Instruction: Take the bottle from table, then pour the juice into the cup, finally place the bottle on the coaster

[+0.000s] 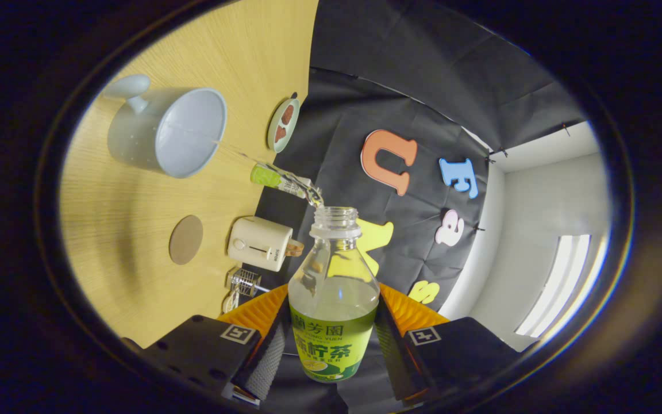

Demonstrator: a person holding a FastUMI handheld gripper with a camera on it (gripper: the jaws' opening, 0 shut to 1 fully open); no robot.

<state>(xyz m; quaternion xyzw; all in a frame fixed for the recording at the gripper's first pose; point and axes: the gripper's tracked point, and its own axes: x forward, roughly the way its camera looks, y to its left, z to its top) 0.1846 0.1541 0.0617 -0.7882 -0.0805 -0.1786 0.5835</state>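
1 bottle (334,299), 1 cup (170,132), 1 coaster (186,240), 1 small dish (283,124), 1 tool (331,345)

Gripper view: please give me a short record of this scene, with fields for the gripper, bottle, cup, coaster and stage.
gripper: shut on bottle
bottle: uncapped, tipped toward the cup, still part full
juice stream: runs from bottle mouth into cup
cup: pale blue, on table
coaster: round, brown, bare
stage: pouring; placing not yet done

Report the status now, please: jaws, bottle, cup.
Jaws shut on the bottle, tipped toward the cup. Thin stream of juice leaving the open neck, reaching the cup's rim. Coaster bare beside the cup; path unobstructed.
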